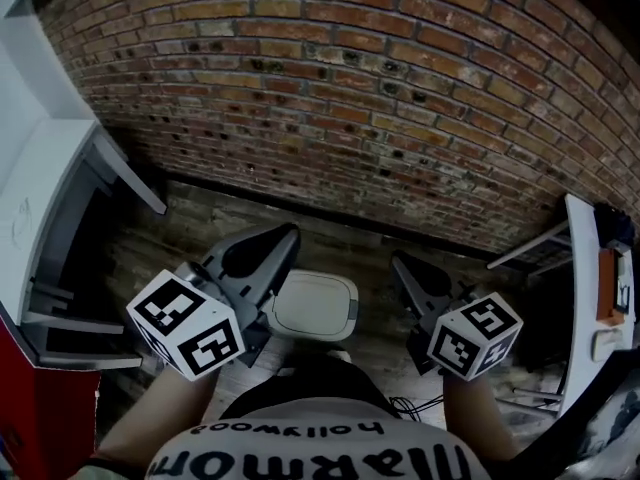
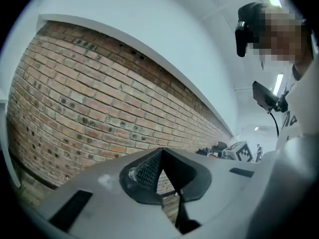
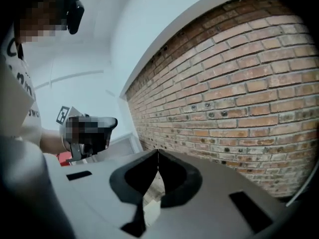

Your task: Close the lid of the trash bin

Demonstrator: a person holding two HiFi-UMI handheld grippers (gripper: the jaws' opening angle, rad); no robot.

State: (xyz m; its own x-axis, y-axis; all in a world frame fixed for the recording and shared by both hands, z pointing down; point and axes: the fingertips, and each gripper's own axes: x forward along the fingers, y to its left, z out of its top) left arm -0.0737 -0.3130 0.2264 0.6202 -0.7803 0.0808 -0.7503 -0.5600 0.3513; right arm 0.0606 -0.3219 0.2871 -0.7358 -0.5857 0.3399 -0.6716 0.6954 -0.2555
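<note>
In the head view the trash bin stands on the wooden floor below me, near the brick wall. Its white, rounded-square lid faces up and looks flat on the bin. My left gripper hangs above the bin's left edge and my right gripper above and to its right; neither touches it. Seen from the left gripper view, the left gripper has its tips meeting with nothing between them. The right gripper in its own view also has its tips together and holds nothing. Both point at the wall.
A brick wall runs across the back. On the left stands a white open cabinet, with a red object below it. A white table edge with small items is at the right. Cables lie on the floor.
</note>
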